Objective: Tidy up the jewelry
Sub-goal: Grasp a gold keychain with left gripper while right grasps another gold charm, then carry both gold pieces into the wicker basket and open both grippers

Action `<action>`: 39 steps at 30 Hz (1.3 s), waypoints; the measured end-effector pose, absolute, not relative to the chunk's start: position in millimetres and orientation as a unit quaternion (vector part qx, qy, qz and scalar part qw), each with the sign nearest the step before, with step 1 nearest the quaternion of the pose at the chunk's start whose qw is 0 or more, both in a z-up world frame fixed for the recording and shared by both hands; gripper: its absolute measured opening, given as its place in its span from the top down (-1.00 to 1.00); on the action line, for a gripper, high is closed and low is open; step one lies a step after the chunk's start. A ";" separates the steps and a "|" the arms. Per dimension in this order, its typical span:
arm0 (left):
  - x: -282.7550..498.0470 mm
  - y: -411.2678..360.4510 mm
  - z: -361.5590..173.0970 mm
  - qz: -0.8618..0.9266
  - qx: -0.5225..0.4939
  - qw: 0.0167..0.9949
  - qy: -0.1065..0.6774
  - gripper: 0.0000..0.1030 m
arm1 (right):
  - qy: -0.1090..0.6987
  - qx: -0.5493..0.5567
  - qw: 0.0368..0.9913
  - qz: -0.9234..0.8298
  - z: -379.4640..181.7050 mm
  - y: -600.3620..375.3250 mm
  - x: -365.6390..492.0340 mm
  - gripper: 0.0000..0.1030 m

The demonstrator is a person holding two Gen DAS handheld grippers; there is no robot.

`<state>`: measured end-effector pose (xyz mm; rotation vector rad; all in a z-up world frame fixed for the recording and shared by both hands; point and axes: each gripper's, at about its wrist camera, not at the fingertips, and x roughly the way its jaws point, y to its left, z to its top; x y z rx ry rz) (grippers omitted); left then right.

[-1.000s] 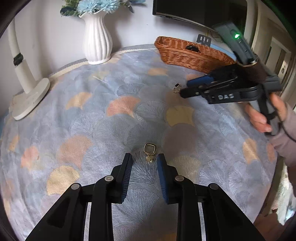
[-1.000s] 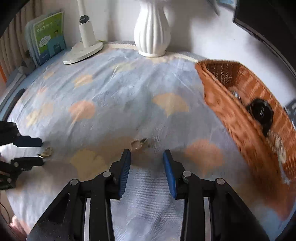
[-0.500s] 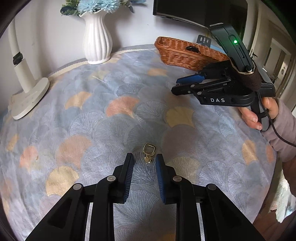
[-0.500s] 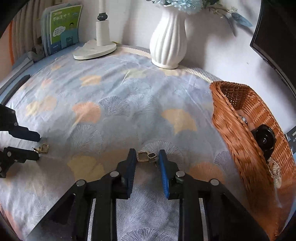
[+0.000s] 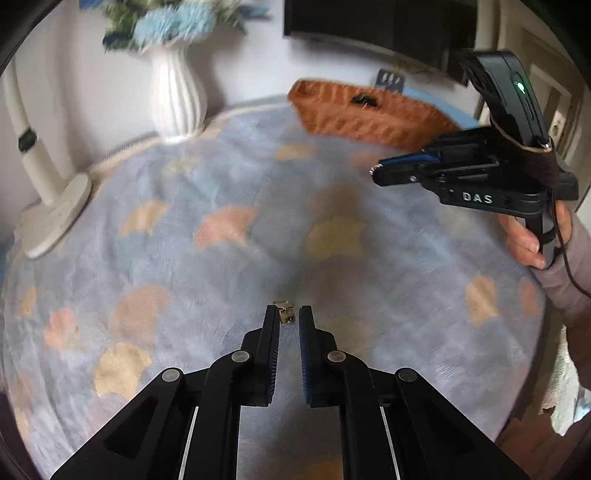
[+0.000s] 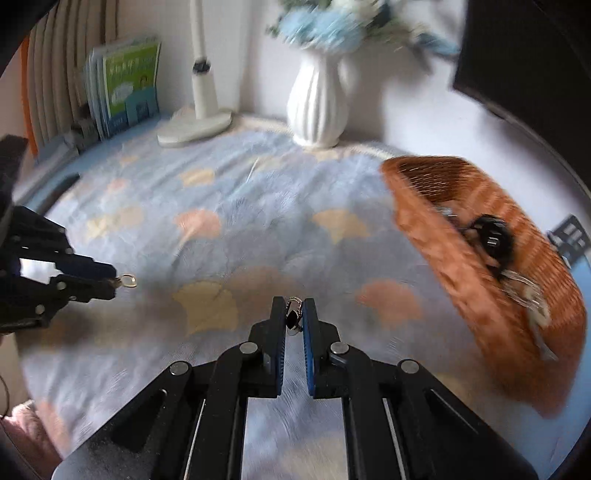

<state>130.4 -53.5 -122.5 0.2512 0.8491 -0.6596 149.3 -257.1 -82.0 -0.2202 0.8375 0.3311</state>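
My left gripper is shut on a small gold earring and holds it above the patterned cloth; in the right wrist view the left gripper shows at the left with the gold earring sticking out of its tips. My right gripper is shut on an earring with a black stone, lifted off the cloth. In the left wrist view the right gripper hovers near the wicker basket. The basket holds several other pieces.
A white vase with blue flowers stands at the back. A white lamp base is at the left. Books lean on the wall. A dark screen hangs behind the basket.
Both grippers have closed on their earrings and lifted them off the cloth. The right gripper has moved toward the basket. The views are blurred by motion.
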 end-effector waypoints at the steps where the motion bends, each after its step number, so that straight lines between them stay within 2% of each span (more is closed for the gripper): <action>1: 129.4 -55.3 -114.2 -0.320 0.115 0.853 0.396 0.80 | 0.397 -0.100 0.899 0.154 -73.2 -264.4 144.9 0.82; 9: 126.9 -108.5 -23.5 -0.378 0.130 0.864 0.306 0.80 | 0.329 -0.030 0.941 0.077 6.6 -347.4 134.2 0.82; 16: 175.1 -191.9 18.9 -0.404 0.146 0.861 0.274 0.80 | 0.358 0.064 0.932 -0.005 9.0 -424.6 184.2 0.82; 21: 233.8 -238.9 11.9 -0.396 0.135 0.860 0.291 0.80 | 0.393 0.107 0.912 -0.037 -12.6 -453.1 219.2 0.82; 26: 298.9 -271.4 -16.0 -0.340 0.124 0.881 0.305 0.80 | 0.418 0.254 0.871 -0.042 -41.0 -481.4 259.4 0.81; 29: 325.6 -278.9 -33.6 -0.357 0.077 0.870 0.331 0.80 | 0.412 0.238 0.877 -0.064 -47.7 -474.3 269.9 0.81; 38: 338.3 -289.5 -60.1 -0.371 0.065 0.860 0.344 0.80 | 0.400 0.171 0.896 -0.088 -47.9 -451.9 271.5 0.80; 39: 337.2 -288.4 -59.3 -0.372 0.064 0.861 0.341 0.79 | 0.399 0.164 0.897 -0.092 -49.0 -451.7 273.4 0.75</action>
